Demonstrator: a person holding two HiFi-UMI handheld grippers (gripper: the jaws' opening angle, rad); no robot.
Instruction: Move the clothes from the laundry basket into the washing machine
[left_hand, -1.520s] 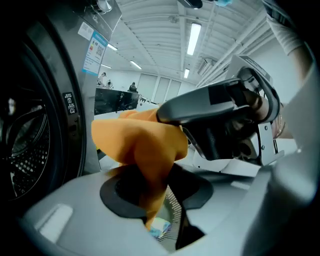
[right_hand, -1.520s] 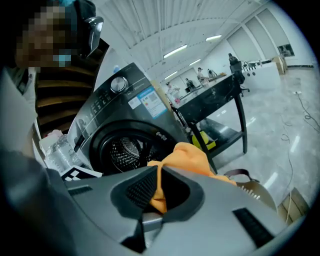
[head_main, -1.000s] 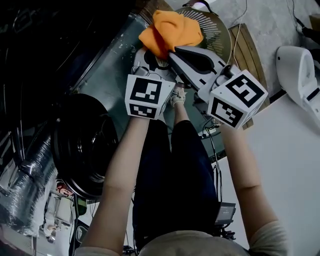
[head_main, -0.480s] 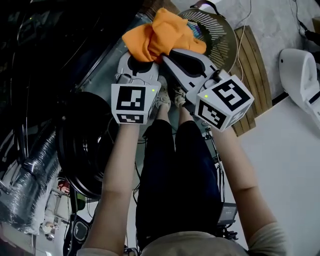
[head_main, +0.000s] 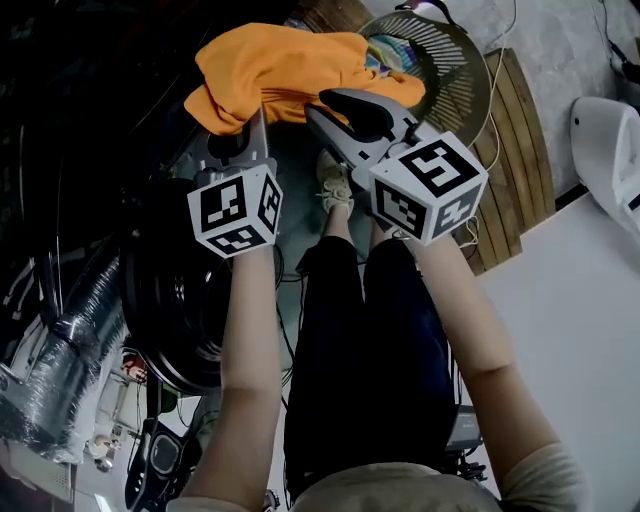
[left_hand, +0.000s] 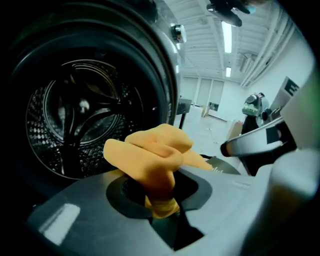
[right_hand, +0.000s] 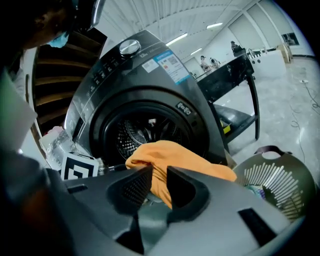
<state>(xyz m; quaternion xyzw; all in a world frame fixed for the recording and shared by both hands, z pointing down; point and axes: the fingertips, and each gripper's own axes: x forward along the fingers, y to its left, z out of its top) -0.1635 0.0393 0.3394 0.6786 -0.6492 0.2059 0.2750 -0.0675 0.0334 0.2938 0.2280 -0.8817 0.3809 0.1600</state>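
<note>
An orange garment (head_main: 270, 75) hangs between both grippers, just left of the laundry basket (head_main: 455, 75). My left gripper (head_main: 240, 125) has just closed and is shut on a bunched fold of the garment (left_hand: 150, 155), right in front of the washing machine's open drum (left_hand: 75, 120). My right gripper (head_main: 325, 105) has just been opening. Its jaws stand apart with the garment (right_hand: 170, 152) still lying between them, loose. In the right gripper view the drum (right_hand: 142, 132) lies straight ahead and the basket (right_hand: 272, 180) sits low at the right.
The machine's round dark door (head_main: 170, 300) hangs open at the left, beside a ribbed silver hose (head_main: 60, 350). A wooden slatted board (head_main: 510, 150) lies right of the basket. The person's legs and shoes (head_main: 335, 185) stand between the grippers.
Both grippers have carried the orange garment left, away from the basket and toward the machine. The cloth has spread wider. The left gripper has swung further left.
</note>
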